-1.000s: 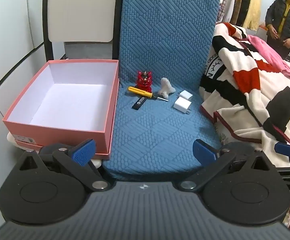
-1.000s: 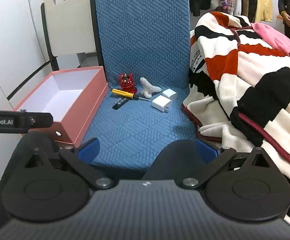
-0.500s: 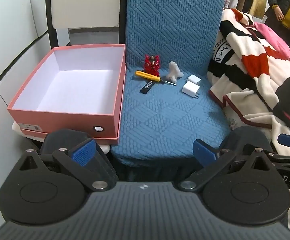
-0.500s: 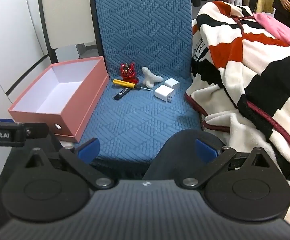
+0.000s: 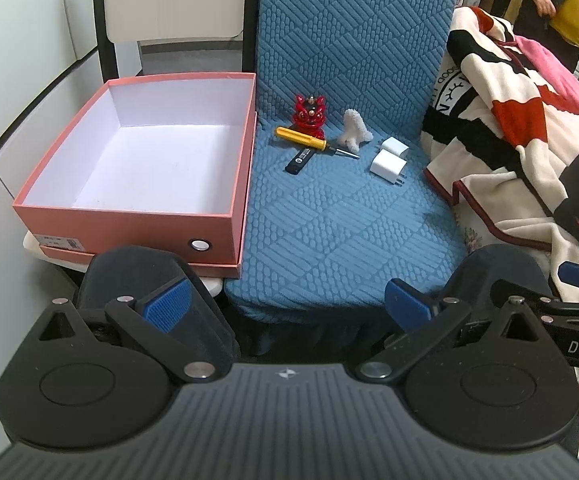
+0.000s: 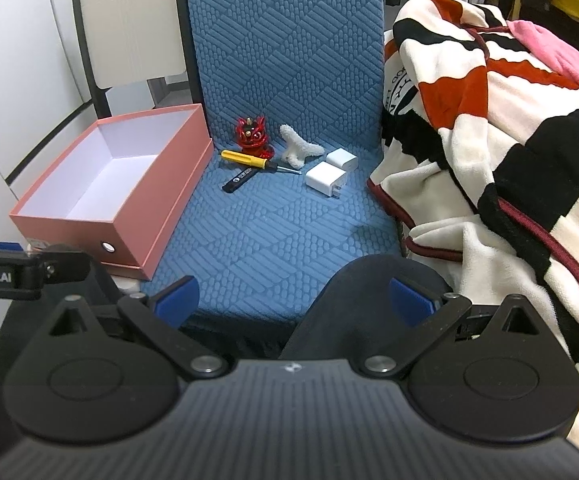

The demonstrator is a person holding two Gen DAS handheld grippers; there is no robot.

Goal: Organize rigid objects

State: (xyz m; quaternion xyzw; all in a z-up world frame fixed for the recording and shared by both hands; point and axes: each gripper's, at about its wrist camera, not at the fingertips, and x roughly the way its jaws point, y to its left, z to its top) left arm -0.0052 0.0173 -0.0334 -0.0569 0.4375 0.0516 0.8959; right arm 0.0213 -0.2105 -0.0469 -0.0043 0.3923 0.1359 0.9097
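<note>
Nothing has been sorted yet, as far as these views show: the open salmon-pink cardboard box with a white inside (image 5: 137, 160) is empty, and it sits on a pale chair seat touching the left edge of the blue quilted seat cushion (image 5: 341, 236) that carries all the loose items. These lie in a loose row along the back edge of the cushion, at the foot of the backrest. Nearest the box stands a glossy red lion-dance figurine (image 5: 310, 115), with a yellow-handled screwdriver (image 5: 309, 142) lying just in front of it and a small flat black stick with white print (image 5: 300, 161) a little nearer the front. To their right come a white branching coral-like piece (image 5: 352, 131) and then two white cube-shaped plug chargers (image 5: 389, 160) side by side, close to the cushion's right edge, where a red, black and cream striped fleece blanket (image 6: 509, 140) is heaped. All six pieces are probably still to go into the box. The left gripper (image 5: 287, 300) hangs off the cushion's front edge with its blue-padded fingers spread wide, holding and touching nothing. The right gripper (image 6: 293, 298) is likewise spread wide and empty, also short of the front edge and well apart from every item.
</note>
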